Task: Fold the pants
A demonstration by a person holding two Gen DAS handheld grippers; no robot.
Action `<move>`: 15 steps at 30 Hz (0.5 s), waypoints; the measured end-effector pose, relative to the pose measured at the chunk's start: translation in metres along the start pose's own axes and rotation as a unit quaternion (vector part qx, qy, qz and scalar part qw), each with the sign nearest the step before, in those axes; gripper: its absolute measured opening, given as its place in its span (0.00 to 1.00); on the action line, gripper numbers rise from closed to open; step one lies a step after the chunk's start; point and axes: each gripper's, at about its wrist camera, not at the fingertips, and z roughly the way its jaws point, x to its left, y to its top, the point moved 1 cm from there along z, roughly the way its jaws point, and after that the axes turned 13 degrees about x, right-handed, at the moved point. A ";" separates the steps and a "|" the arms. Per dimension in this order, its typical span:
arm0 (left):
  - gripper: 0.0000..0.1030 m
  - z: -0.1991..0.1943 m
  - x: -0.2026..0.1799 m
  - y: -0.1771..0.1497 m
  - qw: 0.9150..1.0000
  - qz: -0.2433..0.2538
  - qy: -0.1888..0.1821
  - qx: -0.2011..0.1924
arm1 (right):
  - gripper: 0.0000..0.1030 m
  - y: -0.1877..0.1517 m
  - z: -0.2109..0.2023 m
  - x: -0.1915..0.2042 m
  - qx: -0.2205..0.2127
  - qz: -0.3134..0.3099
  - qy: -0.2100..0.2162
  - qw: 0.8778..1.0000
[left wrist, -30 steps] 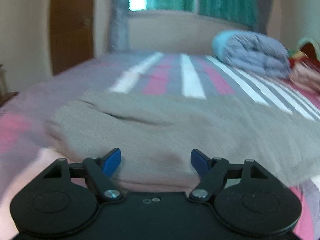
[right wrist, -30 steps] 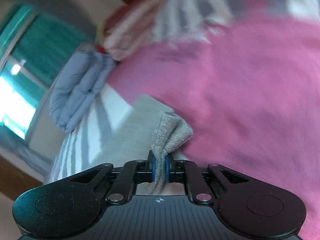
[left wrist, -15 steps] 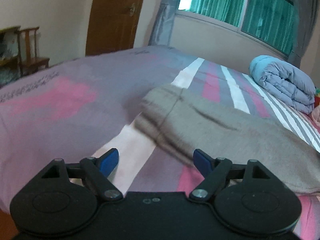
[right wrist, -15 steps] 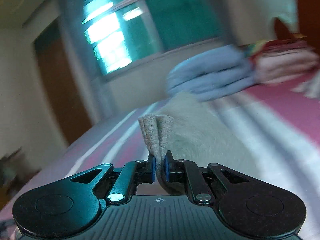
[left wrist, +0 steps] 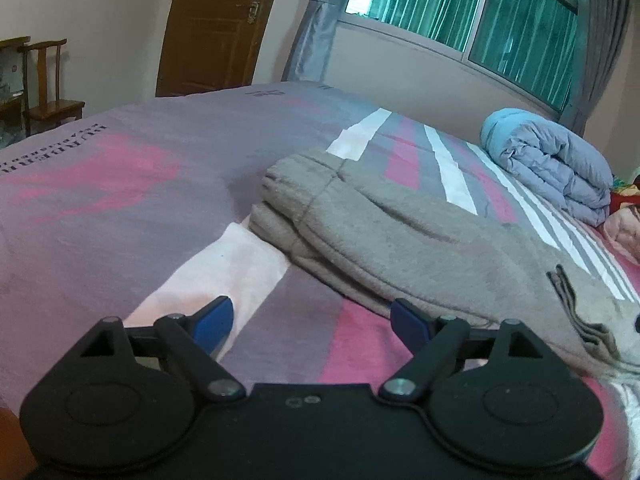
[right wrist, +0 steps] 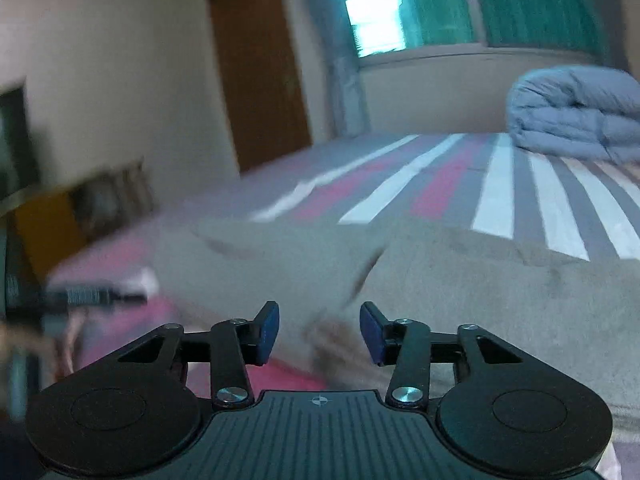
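Striped bed (left wrist: 168, 184) bears pants (left wrist: 420, 248), rolled duvet (left wrist: 552, 168).

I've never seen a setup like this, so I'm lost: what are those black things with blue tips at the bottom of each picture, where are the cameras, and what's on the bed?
Those are two hand-held grippers; a person carries one in each hand, and a camera on each looks forward along its two fingers. The left gripper is open over the striped bedsheet, holding nothing. The right gripper has just been opening; its blue pads stand apart, with the grey pants lying beyond them, no longer pinched. The pants look folded over on themselves. A rolled blue quilt sits farther back.
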 end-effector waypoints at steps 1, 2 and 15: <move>0.77 0.000 -0.001 0.000 1.000 -0.001 -0.003 0.000 | 0.15 0.003 -0.004 -0.006 -0.001 0.024 -0.012 1.000; 0.77 -0.001 -0.003 0.000 1.000 0.000 -0.005 0.001 | 0.12 0.014 0.004 -0.013 0.005 0.055 -0.029 0.998; 0.78 0.007 -0.024 0.006 1.000 0.010 -0.018 0.005 | 0.03 0.000 -0.061 -0.078 -0.035 0.145 -0.103 0.984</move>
